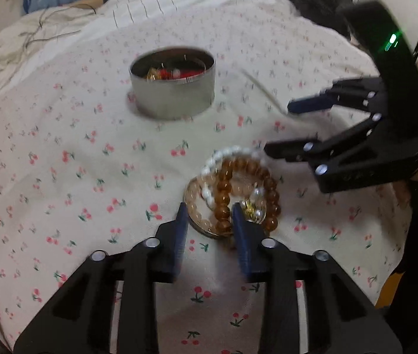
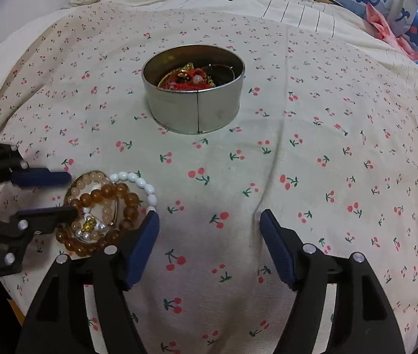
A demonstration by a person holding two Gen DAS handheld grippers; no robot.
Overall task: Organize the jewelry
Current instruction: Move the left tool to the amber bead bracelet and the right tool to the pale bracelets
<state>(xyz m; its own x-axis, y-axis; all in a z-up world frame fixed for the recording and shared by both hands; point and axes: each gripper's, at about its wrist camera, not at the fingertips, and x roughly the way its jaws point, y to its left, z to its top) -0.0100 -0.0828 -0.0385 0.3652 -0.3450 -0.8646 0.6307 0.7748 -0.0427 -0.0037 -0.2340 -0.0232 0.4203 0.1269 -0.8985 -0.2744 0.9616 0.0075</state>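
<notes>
- Left gripper (image 1: 209, 218): jaws narrow, straddling the near edge of the bracelets (image 1: 235, 194); whether the pads press on them I can't tell.
- Right gripper (image 2: 209, 221): jaws wide, nothing between (only sheet (image 2: 327, 147)).
- Bracelets piled on the sheet, tin (image 2: 194, 94) well beyond, red jewelry inside.

A: Is there any text or number that you can read here?

B: No, I find none. The round tin (image 2: 193, 100) has a plain metal wall without a label.

A: And the items at the far right edge of the left wrist view?

B: Too small and blurred to tell whether they carry print.
</notes>
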